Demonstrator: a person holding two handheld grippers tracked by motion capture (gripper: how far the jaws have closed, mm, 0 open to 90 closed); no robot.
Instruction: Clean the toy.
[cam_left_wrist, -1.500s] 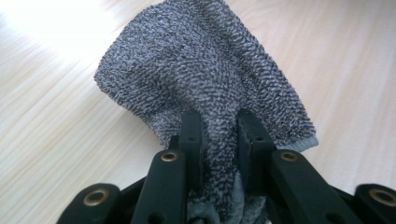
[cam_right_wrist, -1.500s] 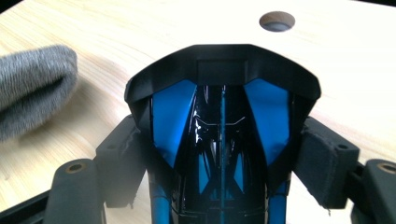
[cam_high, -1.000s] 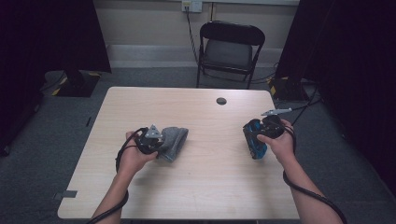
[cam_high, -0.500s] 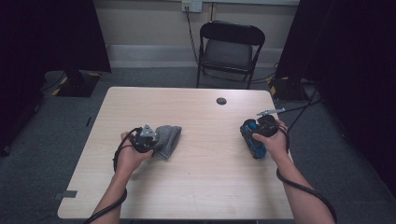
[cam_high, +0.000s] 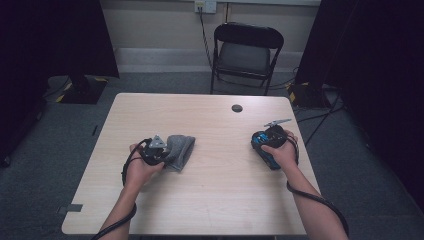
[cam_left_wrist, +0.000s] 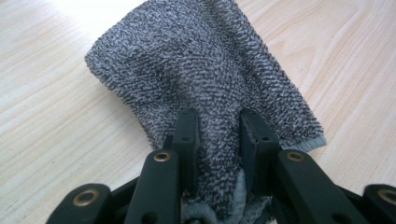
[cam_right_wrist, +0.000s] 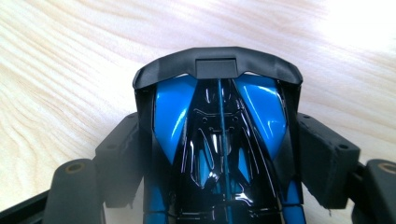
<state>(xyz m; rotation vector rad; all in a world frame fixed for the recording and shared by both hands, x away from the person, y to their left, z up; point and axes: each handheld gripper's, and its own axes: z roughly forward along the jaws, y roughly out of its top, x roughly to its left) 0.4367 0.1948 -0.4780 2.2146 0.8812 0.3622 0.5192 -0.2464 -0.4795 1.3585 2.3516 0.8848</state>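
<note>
A: Where was the grey cloth (cam_left_wrist: 201, 84)?
B: Left of centre in the high view, on the table (cam_high: 215, 200); the left gripper (cam_left_wrist: 218, 135) pinched a fold, its jaws having just been opening slightly.
A: And the right gripper (cam_right_wrist: 219, 154)?
B: Clamped around a blue-and-black toy car (cam_right_wrist: 219, 135), right of centre.

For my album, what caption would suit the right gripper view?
Two black jaws clamp the sides of a glossy blue-and-black toy car above a pale wooden table.
</note>
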